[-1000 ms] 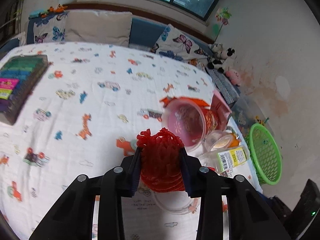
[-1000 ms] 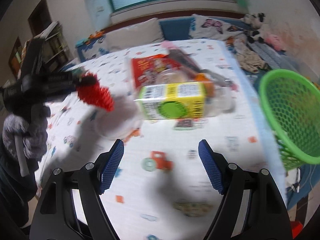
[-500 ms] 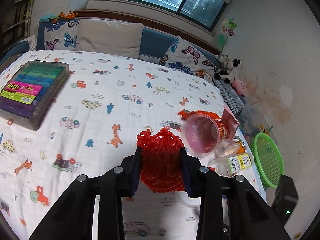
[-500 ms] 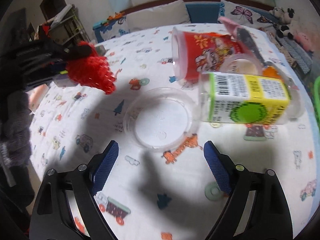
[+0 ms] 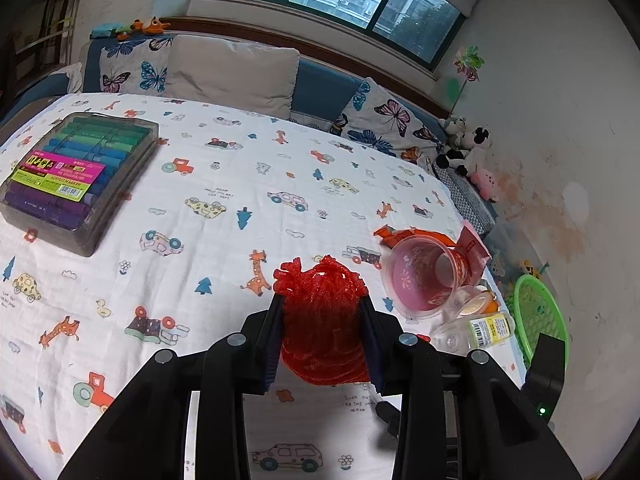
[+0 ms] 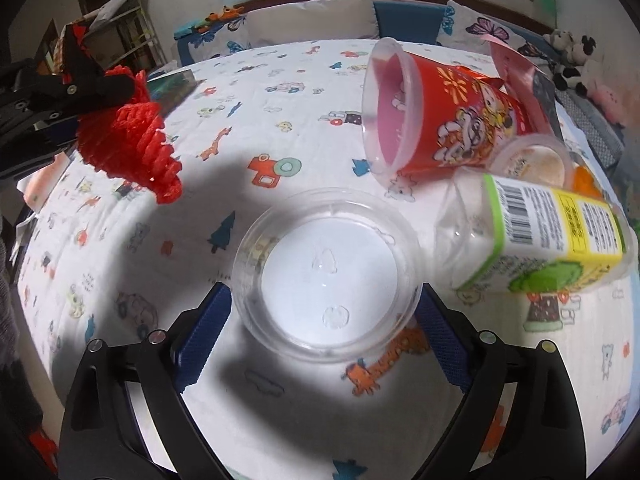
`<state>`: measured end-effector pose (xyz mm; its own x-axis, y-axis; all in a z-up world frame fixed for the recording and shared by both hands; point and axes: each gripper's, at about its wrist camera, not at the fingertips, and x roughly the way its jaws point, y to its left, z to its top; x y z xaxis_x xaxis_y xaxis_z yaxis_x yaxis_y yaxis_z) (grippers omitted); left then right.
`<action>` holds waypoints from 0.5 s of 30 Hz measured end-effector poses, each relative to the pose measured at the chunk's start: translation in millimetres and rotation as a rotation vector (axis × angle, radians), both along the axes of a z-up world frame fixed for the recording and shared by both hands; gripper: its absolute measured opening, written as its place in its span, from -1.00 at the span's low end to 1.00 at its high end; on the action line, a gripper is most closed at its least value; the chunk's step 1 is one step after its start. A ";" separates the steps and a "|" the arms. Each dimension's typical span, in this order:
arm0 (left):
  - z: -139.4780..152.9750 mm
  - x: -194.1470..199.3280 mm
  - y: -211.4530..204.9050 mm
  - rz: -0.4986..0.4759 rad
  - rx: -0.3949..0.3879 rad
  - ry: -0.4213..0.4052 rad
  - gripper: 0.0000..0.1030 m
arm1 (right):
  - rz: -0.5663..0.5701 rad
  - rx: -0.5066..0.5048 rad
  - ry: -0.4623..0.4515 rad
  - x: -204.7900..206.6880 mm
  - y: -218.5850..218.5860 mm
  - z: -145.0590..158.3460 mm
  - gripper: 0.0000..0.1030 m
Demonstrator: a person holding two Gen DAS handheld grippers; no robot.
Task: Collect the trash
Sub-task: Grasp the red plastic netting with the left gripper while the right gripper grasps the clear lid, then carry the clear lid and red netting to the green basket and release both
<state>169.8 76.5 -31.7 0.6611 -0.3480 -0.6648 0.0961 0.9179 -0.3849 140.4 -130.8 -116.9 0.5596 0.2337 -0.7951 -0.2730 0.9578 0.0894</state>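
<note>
My left gripper (image 5: 322, 334) is clamped on the red net (image 5: 322, 320), my right gripper (image 6: 324, 316) is opening around the clear lid (image 6: 326, 276) on the bed, while cup (image 6: 436, 120) and bottle (image 6: 552, 236) still await the green basket (image 5: 538, 316).

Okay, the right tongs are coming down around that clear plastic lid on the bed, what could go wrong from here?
1. The clear lid lies flat and thin on soft bedding; the opening right tongs may slide over its rim or snag the sheet.
2. The labelled bottle and the tipped red cup lie close beside the lid, so the tongs could knock them.
3. The left tongs hold the red mesh nearby; the two could collide.
</note>
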 end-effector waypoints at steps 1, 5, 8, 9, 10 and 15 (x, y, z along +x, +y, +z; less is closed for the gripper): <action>-0.4 0.0 1.0 0.001 -0.002 0.001 -0.34 | 0.000 -0.004 0.000 0.9 2.1 -0.9 0.85; -1.1 0.0 5.0 0.010 -0.007 0.002 -0.34 | -0.009 -0.035 -0.013 4.5 10.0 -4.1 0.88; -1.5 0.0 6.8 0.014 -0.008 0.004 -0.34 | -0.020 -0.034 -0.016 9.4 12.3 -5.6 0.89; -1.9 -0.3 6.3 0.014 -0.008 0.005 -0.34 | -0.024 -0.032 -0.018 10.4 12.4 -5.5 0.88; -2.2 -0.3 6.0 0.014 -0.008 0.006 -0.34 | -0.027 -0.035 -0.021 11.2 13.0 -5.4 0.87; -2.1 -0.5 4.5 0.013 -0.007 0.004 -0.34 | -0.017 -0.027 -0.029 6.6 12.2 -2.7 0.79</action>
